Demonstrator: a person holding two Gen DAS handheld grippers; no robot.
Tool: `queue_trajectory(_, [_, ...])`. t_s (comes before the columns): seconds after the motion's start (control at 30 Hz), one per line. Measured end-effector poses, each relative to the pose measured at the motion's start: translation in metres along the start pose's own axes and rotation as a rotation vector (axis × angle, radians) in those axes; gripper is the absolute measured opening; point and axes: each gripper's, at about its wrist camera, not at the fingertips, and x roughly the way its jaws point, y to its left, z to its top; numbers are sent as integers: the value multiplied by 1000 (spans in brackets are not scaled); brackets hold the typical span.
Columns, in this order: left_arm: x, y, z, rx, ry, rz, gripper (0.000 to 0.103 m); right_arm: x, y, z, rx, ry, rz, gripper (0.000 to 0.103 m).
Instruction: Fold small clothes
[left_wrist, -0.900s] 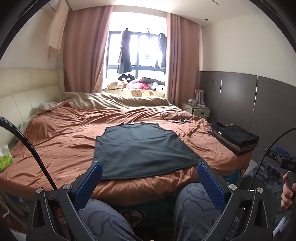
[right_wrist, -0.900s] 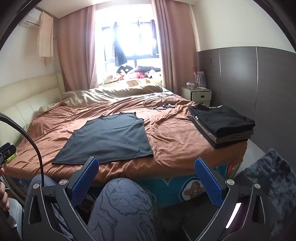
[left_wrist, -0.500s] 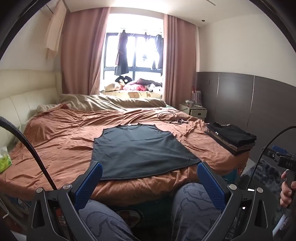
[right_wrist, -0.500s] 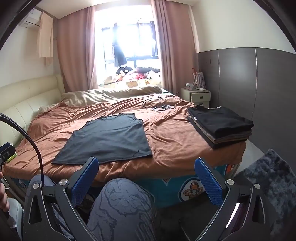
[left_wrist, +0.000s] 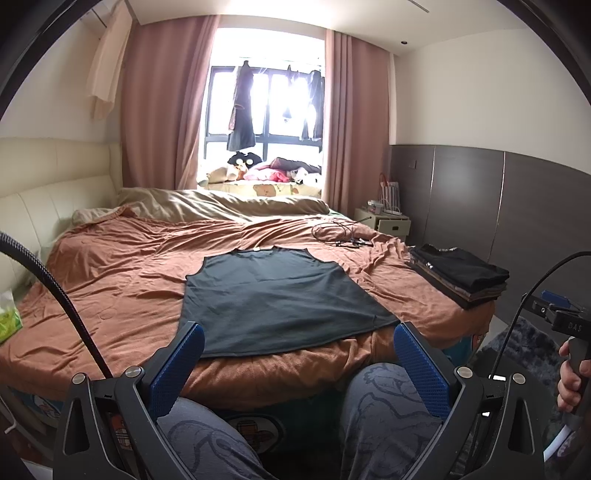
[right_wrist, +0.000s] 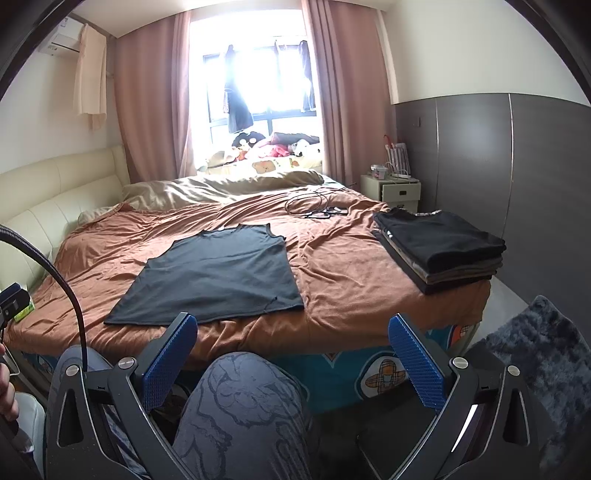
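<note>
Both the left hand-held gripper (left_wrist: 295, 354) and the right hand-held gripper (right_wrist: 291, 347) gape wide with nothing between their blue pads, held above the person's knees. The dark sleeveless top (left_wrist: 273, 295) lies flat and unfolded on the bed (left_wrist: 110, 280), well apart from the stack of folded clothes (right_wrist: 443, 247) at the bed's right corner. The only lettering, on the other gripper's handle at the left view's right edge, reads roughly "DAS".

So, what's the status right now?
Left gripper and right gripper open, empty, short of the bed. Tank top flat, unfolded. Nothing on it; folded stack off right.
</note>
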Motion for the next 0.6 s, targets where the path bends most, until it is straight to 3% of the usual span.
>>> queue_trajectory(0.6, [-2, 1, 0, 5, -9, -4, 103, -2, -3, -3, 0, -2, -5, 103])
